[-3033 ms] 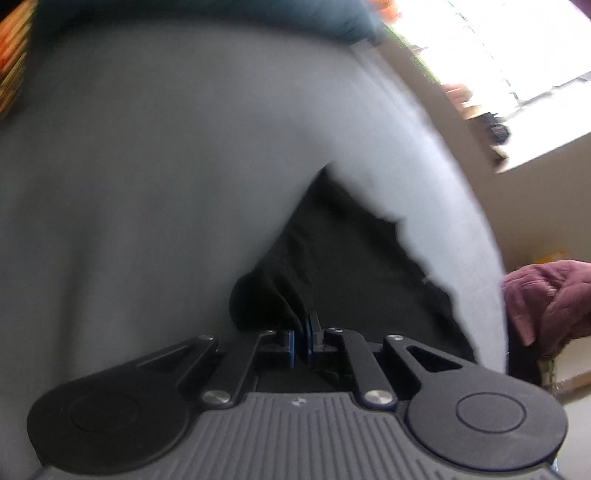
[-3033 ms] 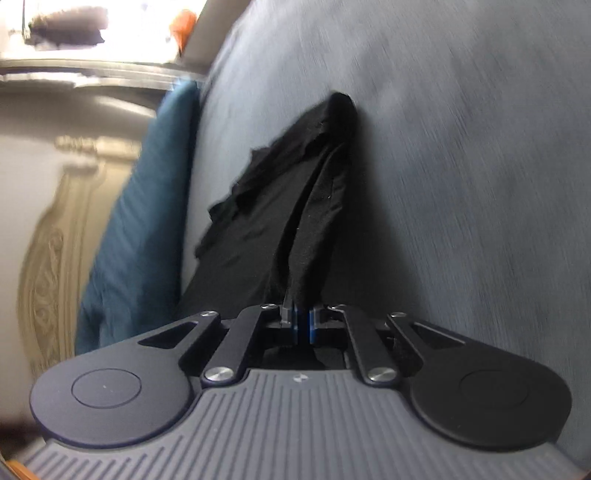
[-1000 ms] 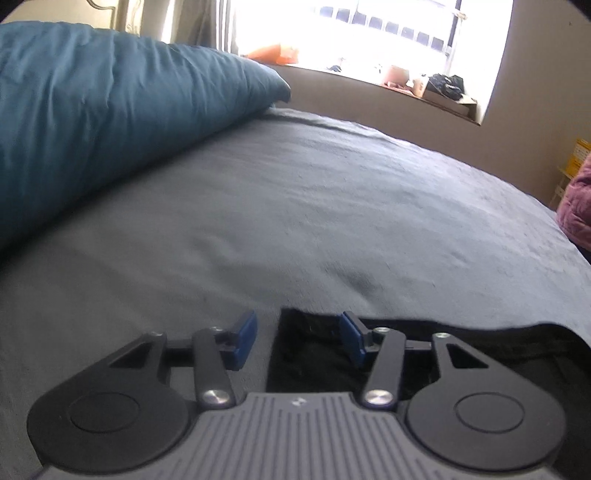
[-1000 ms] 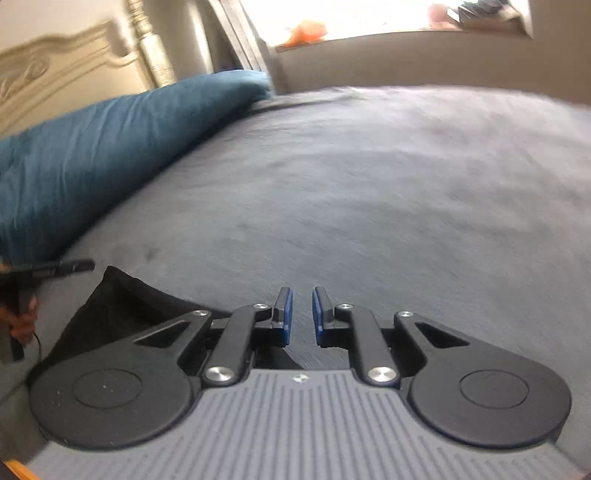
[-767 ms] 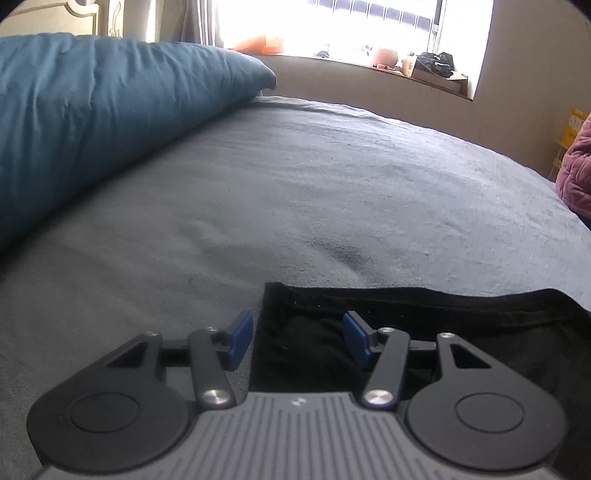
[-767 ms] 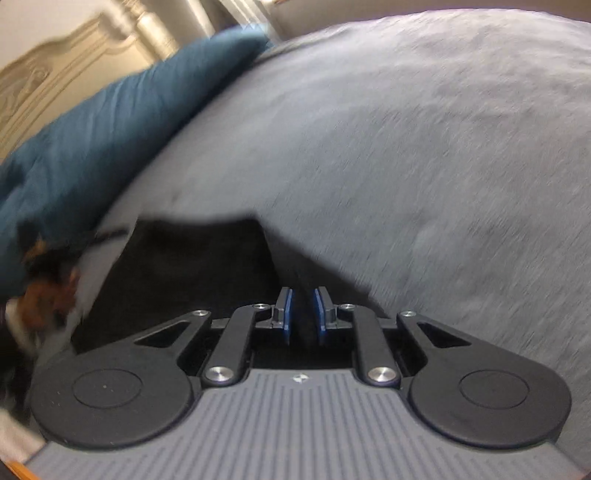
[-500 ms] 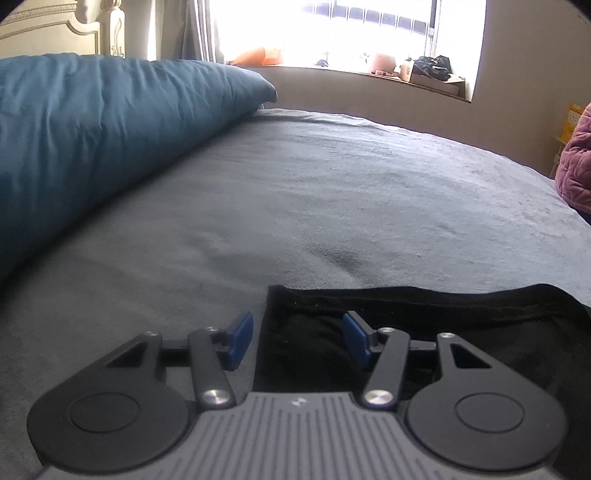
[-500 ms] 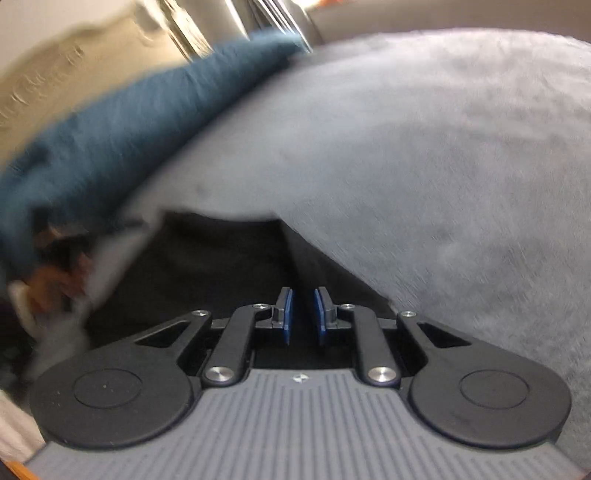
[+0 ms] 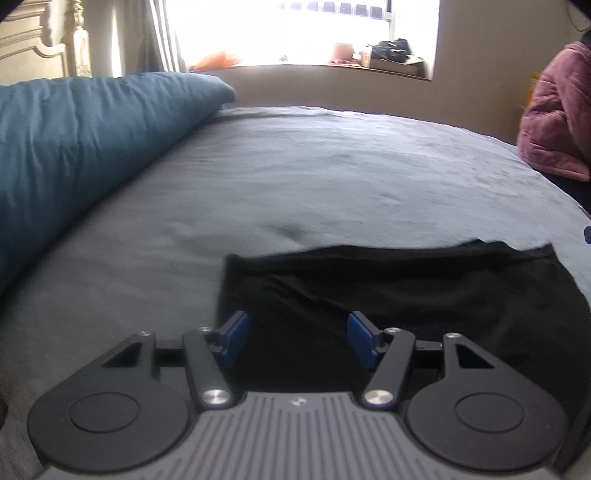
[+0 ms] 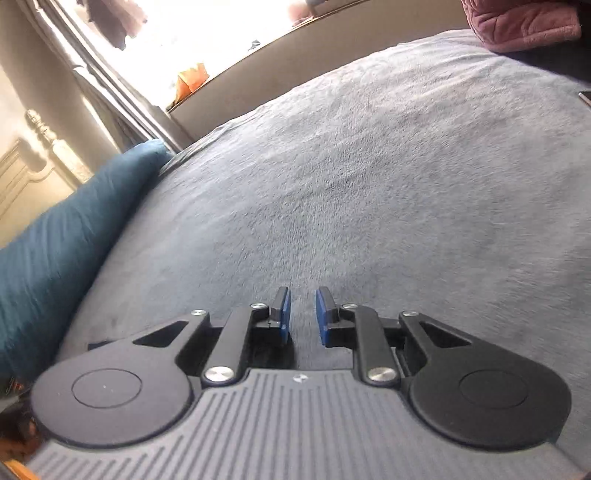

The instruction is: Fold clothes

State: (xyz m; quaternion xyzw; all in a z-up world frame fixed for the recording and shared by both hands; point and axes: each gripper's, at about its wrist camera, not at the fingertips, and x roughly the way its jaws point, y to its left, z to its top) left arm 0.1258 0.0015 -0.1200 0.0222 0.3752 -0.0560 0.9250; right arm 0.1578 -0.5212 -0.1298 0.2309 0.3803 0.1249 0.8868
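A teal duvet (image 9: 74, 147) lies along the left of the grey bedspread (image 9: 332, 166). The left gripper (image 9: 297, 338), pads spread wide and empty, hovers over the black garment's (image 9: 424, 295) left end; the garment lies flat, long axis running left-right. The right gripper (image 10: 301, 312), slightly parted, grips nothing, over bare bedspread.

Daylight pours in from the far window (image 9: 295, 33), blown out to pure white in both views. The grey bed (image 9: 332, 166) is evenly lit, brightest far off, dimmer near. The black garment (image 9: 424, 295) reads as a flat dark patch with smeared edges. Motion blur softens the blanket on the right wrist view, and the fisheye bows the bed's outline with dark corners.
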